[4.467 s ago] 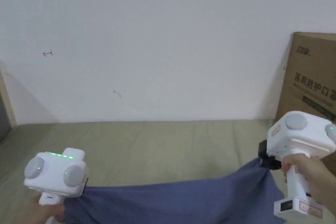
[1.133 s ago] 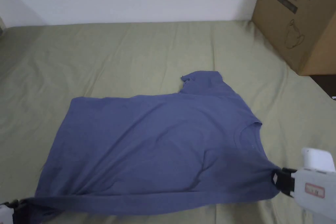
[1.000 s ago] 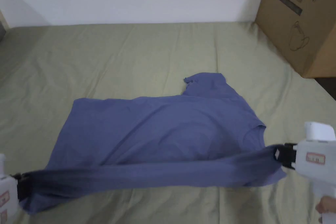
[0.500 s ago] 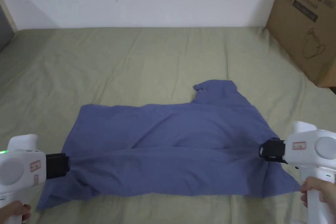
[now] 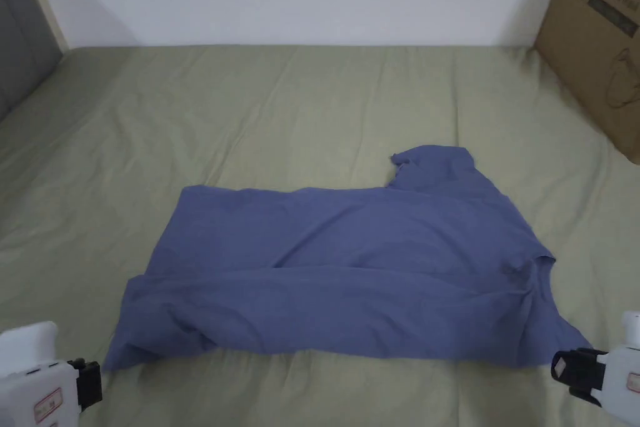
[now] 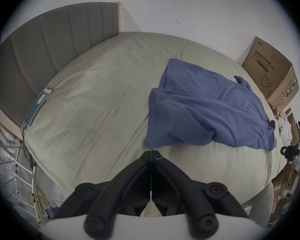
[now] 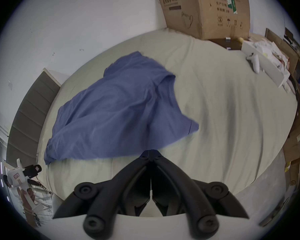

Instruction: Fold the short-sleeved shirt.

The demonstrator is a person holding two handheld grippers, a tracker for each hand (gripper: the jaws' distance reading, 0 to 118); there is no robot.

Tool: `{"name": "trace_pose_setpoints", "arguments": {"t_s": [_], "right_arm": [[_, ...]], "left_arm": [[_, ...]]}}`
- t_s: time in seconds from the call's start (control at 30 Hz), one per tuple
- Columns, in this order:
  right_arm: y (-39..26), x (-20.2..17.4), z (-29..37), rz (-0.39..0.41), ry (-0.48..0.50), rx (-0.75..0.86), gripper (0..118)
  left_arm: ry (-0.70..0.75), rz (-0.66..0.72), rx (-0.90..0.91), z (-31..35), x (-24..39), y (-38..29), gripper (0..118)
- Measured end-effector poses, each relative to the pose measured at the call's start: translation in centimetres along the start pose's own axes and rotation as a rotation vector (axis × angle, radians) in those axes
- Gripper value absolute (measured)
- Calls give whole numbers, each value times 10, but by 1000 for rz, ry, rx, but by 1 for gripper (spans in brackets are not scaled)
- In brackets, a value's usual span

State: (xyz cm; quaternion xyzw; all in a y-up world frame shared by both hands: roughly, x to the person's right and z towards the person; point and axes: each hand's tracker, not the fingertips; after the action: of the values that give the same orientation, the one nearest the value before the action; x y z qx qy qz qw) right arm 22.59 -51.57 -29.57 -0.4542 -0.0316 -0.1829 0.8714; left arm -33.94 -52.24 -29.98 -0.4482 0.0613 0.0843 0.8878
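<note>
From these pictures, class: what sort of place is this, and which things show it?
Most likely a bedroom: a bed under an olive sheet, a padded headboard, and a blue shirt laid out on it.

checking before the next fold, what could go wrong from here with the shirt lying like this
The blue short-sleeved shirt lies rumpled, its near edge bunched at the left corner, so a fold now may lock in creases. The far sleeve sticks out unfolded and could leave a lopsided bundle. Both the left gripper and right gripper have shut jaws, off the cloth; they must open to regrasp.
</note>
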Motion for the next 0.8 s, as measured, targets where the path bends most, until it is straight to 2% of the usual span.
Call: {"name": "trace_pose_setpoints", "arguments": {"t_s": [0.03,0.1,0.13,0.17,0.23,0.3,0.33,0.37,0.4,0.43,0.47,0.5,0.53,0.6,0.63,0.7,0.73,0.77,0.8], "right_arm": [[-1,0,-2,0,-6,-8,0],[-3,0,-3,-11,-7,-5,0],[-1,0,-3,-23,5,-5,0],[-1,0,-3,-30,10,-8,0],[0,0,-5,-28,7,-8,0],[2,1,-7,-27,-4,-9,0],[4,3,-9,-35,3,-8,0],[7,6,-10,-45,9,-6,0],[12,7,-12,-48,8,-4,3],[19,7,-16,-44,4,-2,24],[25,8,-21,-25,-21,-13,68],[31,7,-29,-3,-53,-42,92],[36,9,-40,28,-78,-55,94],[44,16,-62,15,-80,-22,94],[49,19,-80,-32,-106,-69,93],[49,23,-109,-82,-125,-182,83],[46,19,-116,-56,-188,-162,82],[46,14,-115,18,-194,-142,58],[48,8,-107,54,-210,-132,19]], "left_arm": [[-11,9,-2,-9,-2,5,6],[-29,18,-2,-23,1,14,53],[-42,24,-9,-34,1,19,71],[-40,26,-16,-45,3,22,80],[-18,24,-85,-72,6,26,77],[10,35,-156,-88,12,22,57],[27,-13,-116,-83,13,23,53],[0,-55,-119,-76,14,28,36],[11,-75,-116,-73,13,32,14],[16,-69,-104,-71,12,36,9],[-1,-68,-118,-72,9,38,9],[-7,-82,-135,-74,9,39,9],[-8,-76,-130,-73,9,40,9],[-9,-75,-124,-65,12,37,9],[-9,-70,-119,-64,12,37,9],[-12,-56,-113,-68,9,36,9],[-15,-50,-113,-68,8,36,9],[-17,-48,-115,-66,7,37,9],[-19,-49,-113,-63,7,39,9]]}}
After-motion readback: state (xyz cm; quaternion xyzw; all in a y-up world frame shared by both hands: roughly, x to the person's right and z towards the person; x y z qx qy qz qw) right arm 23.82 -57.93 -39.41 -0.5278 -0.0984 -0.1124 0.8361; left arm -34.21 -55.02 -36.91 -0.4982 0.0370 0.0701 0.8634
